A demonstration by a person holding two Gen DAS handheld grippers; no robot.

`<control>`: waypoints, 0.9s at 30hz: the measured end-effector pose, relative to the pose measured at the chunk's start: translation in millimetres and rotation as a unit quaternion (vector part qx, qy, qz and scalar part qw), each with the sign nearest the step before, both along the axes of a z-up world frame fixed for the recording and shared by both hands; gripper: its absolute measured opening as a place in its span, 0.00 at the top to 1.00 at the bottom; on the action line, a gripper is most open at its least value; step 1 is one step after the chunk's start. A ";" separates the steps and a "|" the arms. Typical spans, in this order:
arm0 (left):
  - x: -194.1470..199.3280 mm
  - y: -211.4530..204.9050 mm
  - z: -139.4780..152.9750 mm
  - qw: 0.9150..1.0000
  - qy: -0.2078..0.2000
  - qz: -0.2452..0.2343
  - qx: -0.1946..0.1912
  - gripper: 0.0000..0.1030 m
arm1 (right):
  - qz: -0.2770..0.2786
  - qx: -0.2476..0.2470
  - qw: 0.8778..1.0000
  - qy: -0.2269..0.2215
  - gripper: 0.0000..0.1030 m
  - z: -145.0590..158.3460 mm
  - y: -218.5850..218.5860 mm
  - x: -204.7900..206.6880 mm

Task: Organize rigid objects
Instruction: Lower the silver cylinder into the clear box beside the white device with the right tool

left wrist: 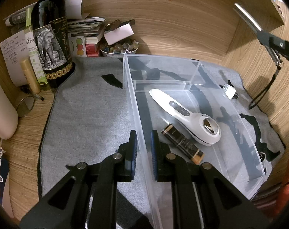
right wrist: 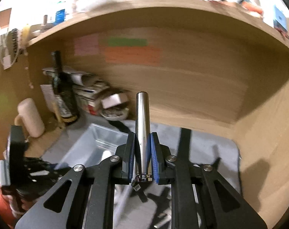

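A clear plastic bin (left wrist: 129, 80) with dividers stands on a grey mat (left wrist: 87, 114). In its front compartment lie a white handheld device (left wrist: 182, 112) and a black-and-gold tube (left wrist: 182, 145). My left gripper (left wrist: 143, 133) is shut on the bin's left wall, one finger on each side. My right gripper (right wrist: 142, 135) is shut on a silver metal cylinder (right wrist: 142, 124) that sticks forward from the pads. In the left wrist view that cylinder (left wrist: 246, 17) hangs high at the right, above the mat, with a black strap loop dangling. The bin (right wrist: 98, 139) lies below and left of the right gripper.
A dark wine bottle (left wrist: 51, 38), a stack of papers and a bowl of beads (left wrist: 117, 49) crowd the back left corner. A small white item (left wrist: 229, 90) lies on the mat right of the bin. Wooden walls close in behind and on the right, with a shelf overhead.
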State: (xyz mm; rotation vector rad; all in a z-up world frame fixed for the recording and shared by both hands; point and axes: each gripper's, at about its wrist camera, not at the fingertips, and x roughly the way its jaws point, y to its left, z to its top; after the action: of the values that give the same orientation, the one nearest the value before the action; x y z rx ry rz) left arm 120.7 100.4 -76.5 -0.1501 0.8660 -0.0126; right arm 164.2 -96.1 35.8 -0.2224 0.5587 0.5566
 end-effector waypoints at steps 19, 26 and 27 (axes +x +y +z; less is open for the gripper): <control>2.7 -5.5 -0.3 1.000 -0.001 -0.001 0.000 0.87 | 0.091 -0.096 0.987 0.091 0.86 -75.1 66.7 -2.2; 1.0 -5.2 -0.2 1.000 -0.002 -0.001 0.000 0.87 | 0.108 -0.137 0.977 0.127 0.86 -98.1 70.4 -2.4; 1.0 -5.4 -0.3 1.000 -0.003 -0.001 0.000 0.87 | 0.108 -0.141 0.975 0.131 0.86 -100.8 71.0 -1.0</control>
State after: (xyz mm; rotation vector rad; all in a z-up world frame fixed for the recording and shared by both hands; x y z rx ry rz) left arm 121.6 95.0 -76.8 -0.1490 0.8609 -0.0147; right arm 163.2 -25.1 -65.0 -0.4887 0.8784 0.7233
